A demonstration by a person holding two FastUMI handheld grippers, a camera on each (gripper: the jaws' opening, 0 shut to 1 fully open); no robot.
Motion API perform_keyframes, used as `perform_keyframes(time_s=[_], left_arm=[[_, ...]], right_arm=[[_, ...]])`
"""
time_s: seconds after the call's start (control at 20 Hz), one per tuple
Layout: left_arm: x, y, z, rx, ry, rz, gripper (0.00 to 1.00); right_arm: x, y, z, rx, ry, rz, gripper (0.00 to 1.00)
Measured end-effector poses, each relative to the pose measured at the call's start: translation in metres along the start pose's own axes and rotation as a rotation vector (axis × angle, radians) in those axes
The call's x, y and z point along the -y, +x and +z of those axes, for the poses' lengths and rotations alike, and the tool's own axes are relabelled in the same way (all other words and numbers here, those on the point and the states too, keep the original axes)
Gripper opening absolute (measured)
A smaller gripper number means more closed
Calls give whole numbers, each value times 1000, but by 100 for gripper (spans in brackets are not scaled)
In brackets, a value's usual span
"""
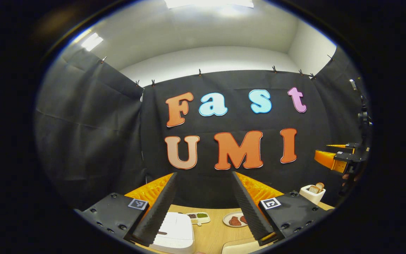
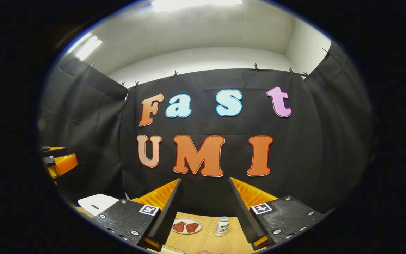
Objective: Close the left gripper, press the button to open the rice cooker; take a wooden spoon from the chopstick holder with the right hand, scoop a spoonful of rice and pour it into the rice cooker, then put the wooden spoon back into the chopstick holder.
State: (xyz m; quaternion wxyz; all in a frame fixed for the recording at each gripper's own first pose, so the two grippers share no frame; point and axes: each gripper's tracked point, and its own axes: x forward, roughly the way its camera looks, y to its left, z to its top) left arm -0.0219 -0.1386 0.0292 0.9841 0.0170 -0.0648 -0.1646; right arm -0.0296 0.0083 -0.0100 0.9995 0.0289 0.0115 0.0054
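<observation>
Clearly nothing has begun: both the left claw (image 1: 204,208) and right claw (image 2: 203,211) gape wide, empty. Next, the left must pinch together, then descend onto the white, flat-lidded rice cooker (image 1: 174,231).

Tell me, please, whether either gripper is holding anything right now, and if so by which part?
Nothing is held. The left gripper and the right gripper are both open, with only the wooden table and booth wall showing between their fingers.
</observation>
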Motion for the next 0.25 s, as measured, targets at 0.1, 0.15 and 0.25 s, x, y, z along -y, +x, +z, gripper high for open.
perform_keyframes(time_s=[0.1, 0.15, 0.25], left_arm=[[0, 0, -1, -6, -5, -3, 97], [-1, 0, -2, -10, -2, -2, 97], [-4, 1, -1, -9, 6, 2, 97]], right_arm=[[1, -2, 1, 2, -5, -4, 80], [1, -2, 1, 4, -7, -6, 80], [0, -3, 0, 4, -9, -5, 80]])
